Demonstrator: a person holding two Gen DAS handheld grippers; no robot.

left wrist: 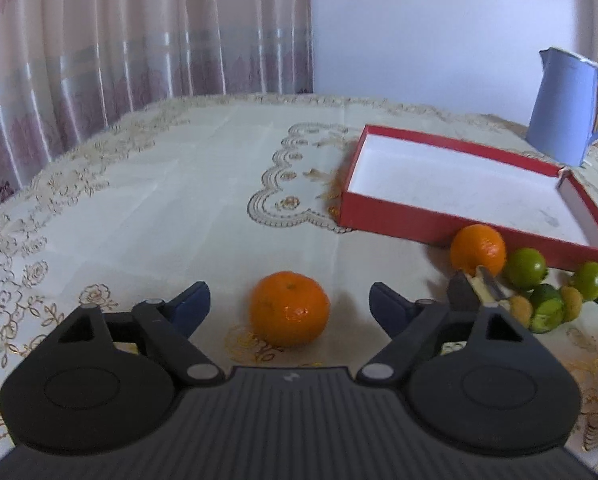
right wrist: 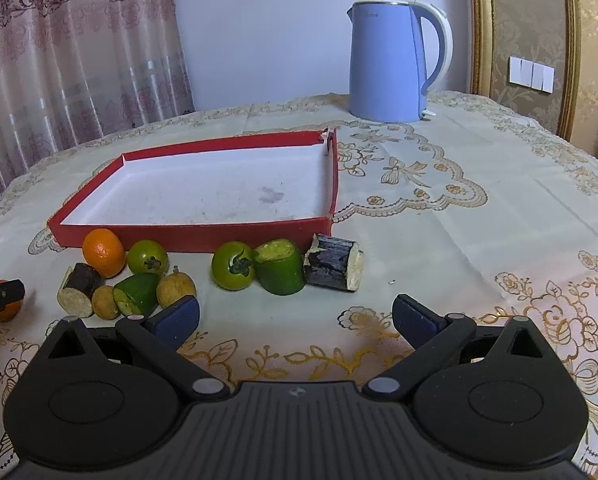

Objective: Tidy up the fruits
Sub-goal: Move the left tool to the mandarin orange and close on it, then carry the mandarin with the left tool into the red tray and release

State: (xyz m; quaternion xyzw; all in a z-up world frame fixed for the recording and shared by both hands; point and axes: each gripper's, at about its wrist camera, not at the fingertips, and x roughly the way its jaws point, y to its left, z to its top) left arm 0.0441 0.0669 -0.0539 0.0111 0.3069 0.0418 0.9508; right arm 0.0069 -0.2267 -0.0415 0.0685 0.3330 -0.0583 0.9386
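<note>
Left gripper (left wrist: 290, 307) low, jaws wide around tangerine (left wrist: 289, 308).

I see a glossy, dimpled tangerine (left wrist: 289, 307) on matt embroidered cloth (left wrist: 179, 200), a red cardboard tray (right wrist: 187, 236) with a scuffed white paper lining, and, at its one o'clock, a smooth blue plastic kettle (right wrist: 387, 64).

Left gripper (left wrist: 289, 306): jaws spread wide, a mandarin (left wrist: 289, 309) on the surface (left wrist: 179, 200) between them, untouched. Second mandarin (left wrist: 477, 249) sits against the red tray (left wrist: 399, 220) front wall. Green tomato (left wrist: 525, 269) just right of it. Blue kettle (left wrist: 567, 108) behind the tray.
</note>
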